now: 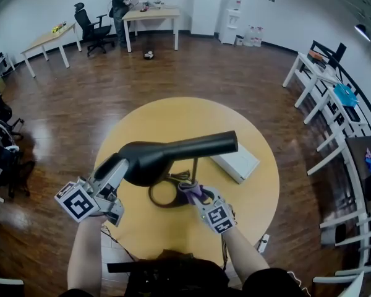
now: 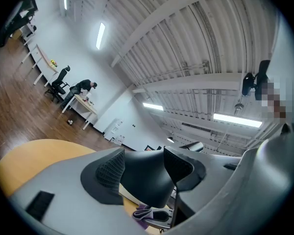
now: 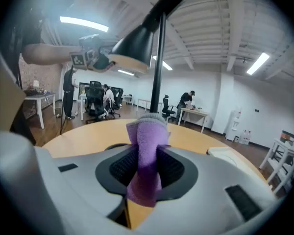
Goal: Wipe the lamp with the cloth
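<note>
The left forearm (image 1: pixel 83 255) and right forearm (image 1: pixel 242 252) reach forward, bare. The left gripper (image 1: pixel 125 164) tilts slightly upward, its fingers (image 2: pixel 110 171) set wide and apparently pressing both sides of the lamp head (image 1: pixel 173 152). The right gripper (image 1: pixel 196 195) angles downward, pinching the purple cloth (image 3: pixel 146 160).

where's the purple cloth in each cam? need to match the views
Head view: cloth low centre, pinched in the right gripper.
Left gripper view: cloth shows as a purple scrap at the bottom edge, below the lamp shade.
Right gripper view: cloth dead centre, standing up between the jaws.
Shared landmark: the black lamp shade, mid-frame in head view, upper centre in right gripper view.
</note>
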{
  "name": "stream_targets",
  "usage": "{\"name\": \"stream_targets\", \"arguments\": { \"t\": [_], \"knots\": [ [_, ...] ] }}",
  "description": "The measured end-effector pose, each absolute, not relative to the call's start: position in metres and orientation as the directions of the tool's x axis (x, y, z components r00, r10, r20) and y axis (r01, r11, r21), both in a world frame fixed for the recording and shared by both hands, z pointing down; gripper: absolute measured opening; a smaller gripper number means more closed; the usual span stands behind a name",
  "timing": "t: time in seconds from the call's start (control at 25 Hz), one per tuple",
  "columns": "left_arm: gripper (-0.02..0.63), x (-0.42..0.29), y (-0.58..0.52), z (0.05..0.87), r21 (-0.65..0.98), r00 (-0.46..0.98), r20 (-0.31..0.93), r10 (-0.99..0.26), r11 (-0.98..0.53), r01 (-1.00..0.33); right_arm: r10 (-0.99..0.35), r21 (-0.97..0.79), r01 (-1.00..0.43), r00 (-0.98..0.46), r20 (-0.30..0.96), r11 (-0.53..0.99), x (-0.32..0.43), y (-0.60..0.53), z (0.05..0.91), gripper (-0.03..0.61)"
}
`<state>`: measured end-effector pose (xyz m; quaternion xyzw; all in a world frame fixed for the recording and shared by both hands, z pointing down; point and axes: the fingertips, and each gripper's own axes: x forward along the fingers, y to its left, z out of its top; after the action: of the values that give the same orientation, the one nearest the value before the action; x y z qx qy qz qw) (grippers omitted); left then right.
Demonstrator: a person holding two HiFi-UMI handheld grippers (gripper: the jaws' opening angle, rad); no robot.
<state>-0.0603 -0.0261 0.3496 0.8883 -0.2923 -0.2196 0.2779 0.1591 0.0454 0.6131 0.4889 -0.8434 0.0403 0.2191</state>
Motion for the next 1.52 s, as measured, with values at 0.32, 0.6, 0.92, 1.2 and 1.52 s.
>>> {"name": "stream_targets", "arguments": {
  "t": [0.32, 0.6, 0.92, 1.2, 1.52],
  "knots": [
    [0.233, -0.068, -0.032, 0.339, 0.599, 0.734, -0.219, -0.643, -0.683, -0.419, -0.663, 0.135, -0.873, -0.247, 0.707, 0.469, 0.167, 0.052, 0.721, 0.098],
    [0.233, -0.073, -0.038, 0.341, 0.613, 0.734, -0.229, -0.639, -0.681, -0.402, -0.633, 0.041, -0.915, -0.244, 0.735, 0.400, 0.168, 0.058, 0.711, 0.097],
    [0.233, -0.071, -0.042, 0.347, 0.623, 0.739, -0.271, -0.617, -0.697, -0.354, -0.734, 0.119, -0.807, -0.451, 0.508, 0.578, 0.103, 0.081, 0.531, 0.097],
    [0.233, -0.070, -0.046, 0.353, 0.632, 0.772, -0.292, -0.564, -0.720, -0.287, -0.922, 0.340, -0.890, -0.183, 0.342, 0.302, 0.103, 0.037, 0.408, 0.095],
    [0.233, -0.054, -0.043, 0.357, 0.612, 0.857, -0.289, -0.426, -0.771, -0.177, -0.950, -0.007, -0.985, -0.166, 0.265, 0.171, 0.121, 0.017, 0.393, 0.095]
  ]
}}
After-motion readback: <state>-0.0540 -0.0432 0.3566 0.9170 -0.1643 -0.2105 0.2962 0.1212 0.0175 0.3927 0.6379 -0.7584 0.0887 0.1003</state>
